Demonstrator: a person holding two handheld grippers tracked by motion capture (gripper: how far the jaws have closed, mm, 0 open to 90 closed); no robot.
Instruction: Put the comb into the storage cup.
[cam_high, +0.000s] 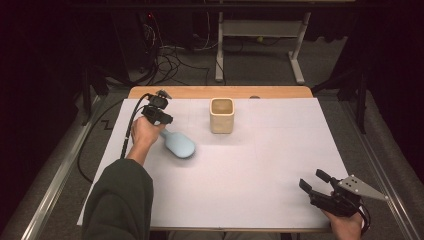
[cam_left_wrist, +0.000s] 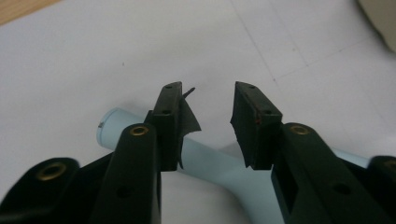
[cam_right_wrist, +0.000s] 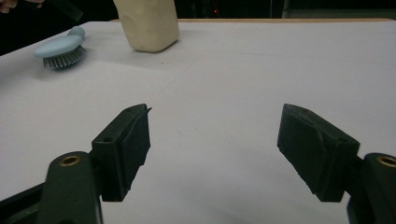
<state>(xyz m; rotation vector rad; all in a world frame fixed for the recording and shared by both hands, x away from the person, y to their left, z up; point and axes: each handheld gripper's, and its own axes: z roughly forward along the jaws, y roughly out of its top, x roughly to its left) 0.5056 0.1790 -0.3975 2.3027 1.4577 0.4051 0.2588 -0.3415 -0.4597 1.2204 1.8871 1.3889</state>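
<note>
A pale blue brush (cam_high: 179, 145) lies bristles down on the white sheet, left of centre, with its handle toward the person's left hand. My left gripper (cam_high: 161, 122) hovers right over that handle (cam_left_wrist: 210, 161). Its jaws stand apart with a clear gap, and the handle runs beneath and between them without a pad pressing on it. A torn strip of black tape hangs off the left pad (cam_left_wrist: 187, 119). At the near right corner my right gripper (cam_high: 312, 180) rests low with its jaws wide apart and nothing between them (cam_right_wrist: 215, 135). The brush (cam_right_wrist: 60, 49) lies far off in the right gripper view.
A cream square cup (cam_high: 221, 115) stands upright at the middle back of the sheet, right of the brush, also in the right gripper view (cam_right_wrist: 147, 23). The wooden table edge (cam_high: 220, 92) runs behind it. Cables and a desk frame lie on the floor beyond.
</note>
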